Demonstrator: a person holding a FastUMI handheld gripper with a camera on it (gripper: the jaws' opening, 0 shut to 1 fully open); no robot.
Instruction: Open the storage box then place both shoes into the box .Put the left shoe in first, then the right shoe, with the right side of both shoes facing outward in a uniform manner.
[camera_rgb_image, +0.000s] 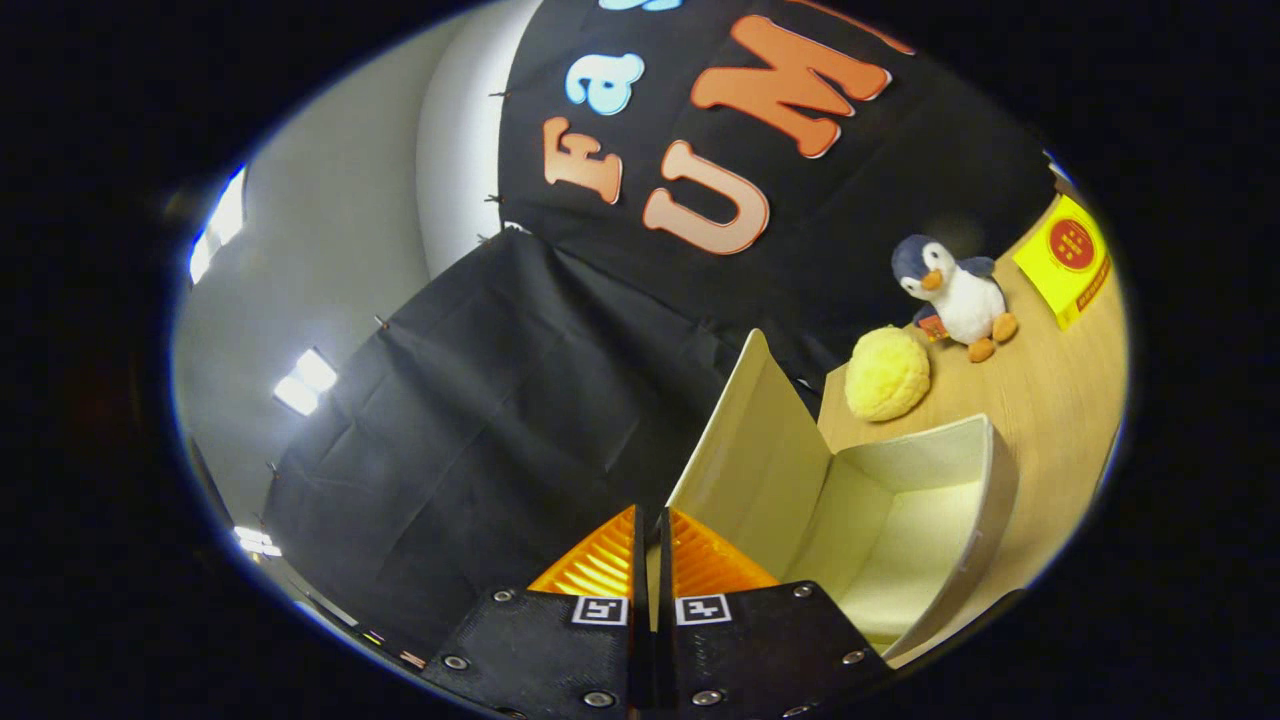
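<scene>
Just ahead and to the right of the tongs (650, 560) sits the storage box (900, 520), already open, lid flap (755, 440) standing up on its near-left side. Tongs are together, tips nearly touching, nothing between them. Box cavity looks empty; its opening faces up and toward the tongs, long axis running away to the right along the worktop (1050, 400). No shoe in this frame, so the left shoe is likely the next pickup. Beyond the box: yellow plush ball (887, 374), penguin toy (955, 295), yellow card (1068, 258). The raised flap is what any approach from this side has to clear.
</scene>
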